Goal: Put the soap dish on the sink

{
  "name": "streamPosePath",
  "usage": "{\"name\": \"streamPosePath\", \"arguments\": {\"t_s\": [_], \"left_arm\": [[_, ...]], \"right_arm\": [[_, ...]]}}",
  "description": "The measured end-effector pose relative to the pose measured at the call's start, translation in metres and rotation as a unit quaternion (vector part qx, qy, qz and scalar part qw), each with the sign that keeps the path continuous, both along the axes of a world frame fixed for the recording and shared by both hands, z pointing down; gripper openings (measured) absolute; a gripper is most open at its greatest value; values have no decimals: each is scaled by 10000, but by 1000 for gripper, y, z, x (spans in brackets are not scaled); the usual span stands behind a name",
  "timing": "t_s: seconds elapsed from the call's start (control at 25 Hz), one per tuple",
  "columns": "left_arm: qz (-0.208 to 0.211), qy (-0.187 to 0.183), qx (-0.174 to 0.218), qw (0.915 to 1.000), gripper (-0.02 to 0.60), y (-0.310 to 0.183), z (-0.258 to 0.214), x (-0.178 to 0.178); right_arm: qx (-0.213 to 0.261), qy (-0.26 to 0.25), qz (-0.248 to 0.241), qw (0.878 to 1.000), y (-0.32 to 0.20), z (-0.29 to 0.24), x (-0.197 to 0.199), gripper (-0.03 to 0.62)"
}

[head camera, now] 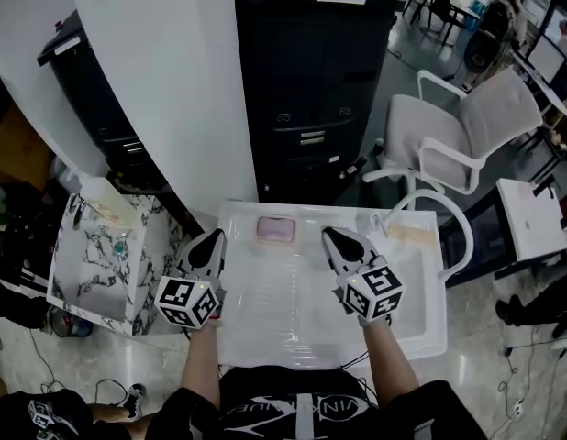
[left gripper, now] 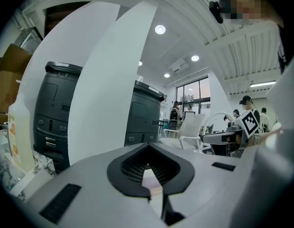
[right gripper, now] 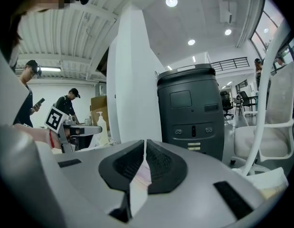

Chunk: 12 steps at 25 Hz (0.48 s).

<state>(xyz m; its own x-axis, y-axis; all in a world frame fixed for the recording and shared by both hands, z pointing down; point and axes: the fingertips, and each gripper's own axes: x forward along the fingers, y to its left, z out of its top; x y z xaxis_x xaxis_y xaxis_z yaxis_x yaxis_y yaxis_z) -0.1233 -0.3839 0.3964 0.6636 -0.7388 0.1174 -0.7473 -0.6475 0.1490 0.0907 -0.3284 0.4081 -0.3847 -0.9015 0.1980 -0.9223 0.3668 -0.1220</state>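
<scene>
Pink soap dish (head camera: 275, 230) sits crosswise on the sink (head camera: 421, 337) far ledge, ahead between left gripper (head camera: 213, 239) and right gripper (head camera: 333, 237), both closed, empty, about equally near

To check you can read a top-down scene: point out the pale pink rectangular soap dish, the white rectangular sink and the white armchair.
pale pink rectangular soap dish (head camera: 275, 230): head view, its top centre.
white rectangular sink (head camera: 436, 319): head view, right rim.
white armchair (head camera: 416, 125): head view, seat.
</scene>
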Motion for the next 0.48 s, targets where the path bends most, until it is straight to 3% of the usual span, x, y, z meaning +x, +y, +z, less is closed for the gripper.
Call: {"name": "streamPosePath", "arguments": {"t_s": [0.48], "left_arm": [[-108,86,228,9996,14,6,-19,-6]], "right_arm": [[161,-27,126,9998,11,-16,8,34]]}}
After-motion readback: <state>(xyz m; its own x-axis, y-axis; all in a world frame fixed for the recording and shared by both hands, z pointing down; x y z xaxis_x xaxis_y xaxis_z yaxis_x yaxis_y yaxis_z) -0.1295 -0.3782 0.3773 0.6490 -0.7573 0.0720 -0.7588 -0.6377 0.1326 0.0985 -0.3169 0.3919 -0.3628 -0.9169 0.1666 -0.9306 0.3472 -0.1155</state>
